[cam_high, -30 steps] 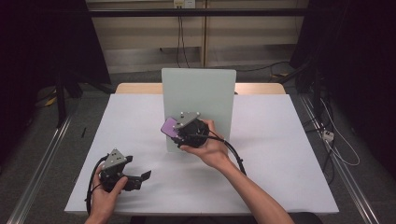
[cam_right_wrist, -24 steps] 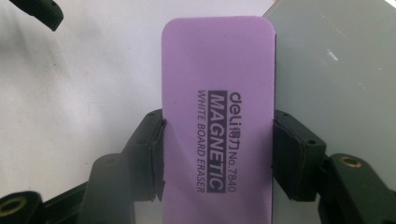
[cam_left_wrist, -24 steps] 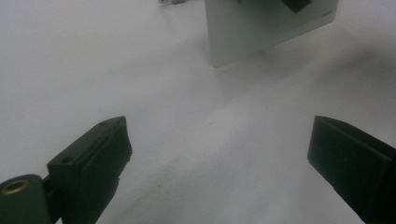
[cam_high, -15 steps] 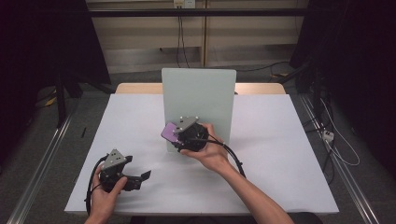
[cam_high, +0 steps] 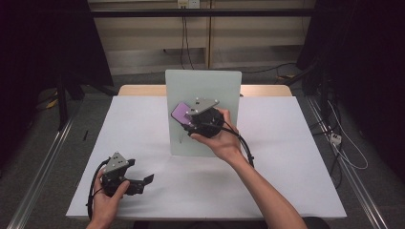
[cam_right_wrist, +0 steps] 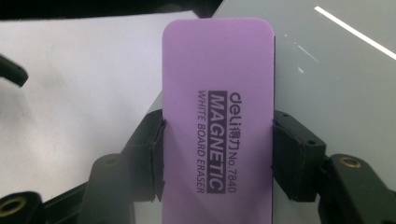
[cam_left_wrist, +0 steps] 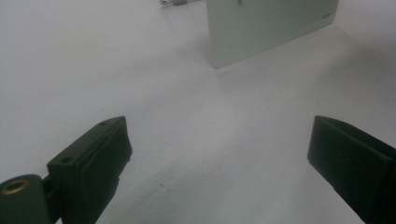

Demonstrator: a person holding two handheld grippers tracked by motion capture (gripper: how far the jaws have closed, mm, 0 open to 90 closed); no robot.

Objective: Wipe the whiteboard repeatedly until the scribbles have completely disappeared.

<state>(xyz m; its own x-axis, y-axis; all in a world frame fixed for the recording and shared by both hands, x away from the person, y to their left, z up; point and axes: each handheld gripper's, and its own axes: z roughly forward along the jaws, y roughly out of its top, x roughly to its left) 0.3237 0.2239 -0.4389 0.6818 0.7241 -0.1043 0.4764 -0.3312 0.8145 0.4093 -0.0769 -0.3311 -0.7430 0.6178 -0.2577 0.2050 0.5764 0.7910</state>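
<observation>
The right gripper (cam_high: pixel 191 118), held up in the person's right hand (cam_high: pixel 220 141) over the middle of the white table (cam_high: pixel 296 157), has its jaws clamped on the long sides of a purple rectangular whiteboard eraser w/ rounded corners (cam_right_wrist: pixel 218 112). The right gripper view shows black print on the eraser's face: "deli", "MAGNETIC", "WHITE BOARD ERASER", "No. 7840". In the high view the eraser (cam_high: pixel 180 112) sits at the left part of a pale grey-green upright whiteboard panel (cam_high: pixel 224 86) standing mid-table; its pad side faces the panel, but whether it's touching can't be told. In the right gripper view the board surface (cam_right_wrist: pixel 345 79) lies right beside and behind the eraser, w/ a few faint white streaks on it. The left gripper (cam_high: pixel 143 183) is low at the table's near-left corner, gripped in the left hand (cam_high: pixel 107 200), well apart from the panel. Its jaws are spread wide w/ nothing between them; the left gripper view shows bare white tabletop (cam_left_wrist: pixel 215 140) in the gap and the panel's lower corner (cam_left_wrist: pixel 266 28) farther off.
</observation>
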